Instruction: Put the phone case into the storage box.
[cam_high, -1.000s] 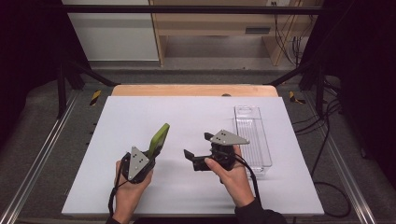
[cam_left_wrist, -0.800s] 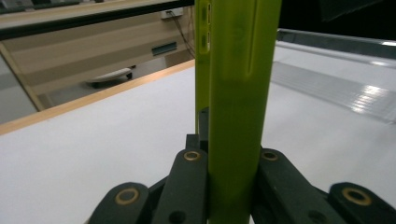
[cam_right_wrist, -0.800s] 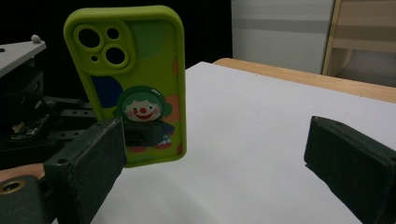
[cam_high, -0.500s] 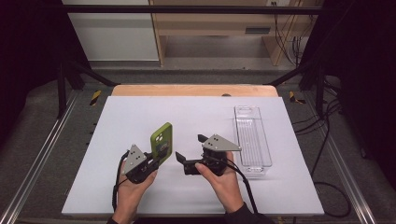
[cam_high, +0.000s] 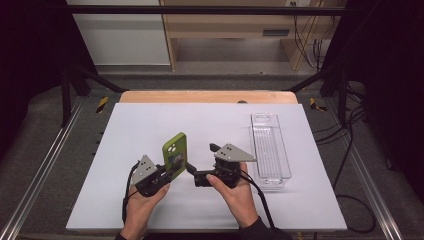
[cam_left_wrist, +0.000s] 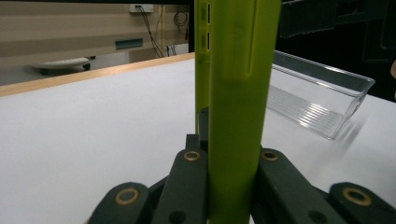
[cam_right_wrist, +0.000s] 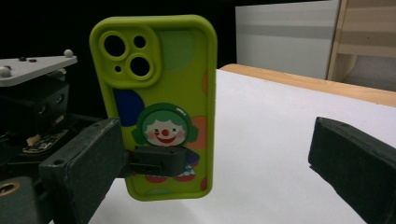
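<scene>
Holding a green phone case upright above the white table, between two hand-held grippers.

The table carries a clear plastic tray lying lengthwise near its right edge, well apart from the case. The left gripper has its jaws closed tight on the case's lower end, one jaw on each face, so the case stands on edge in the left gripper view with the tray off to one side. The right gripper sits just beside the case with its jaws spread wide and nothing between them; in the right gripper view the case's back faces the camera, showing a clown picture and the camera cut-outs at its top.
</scene>
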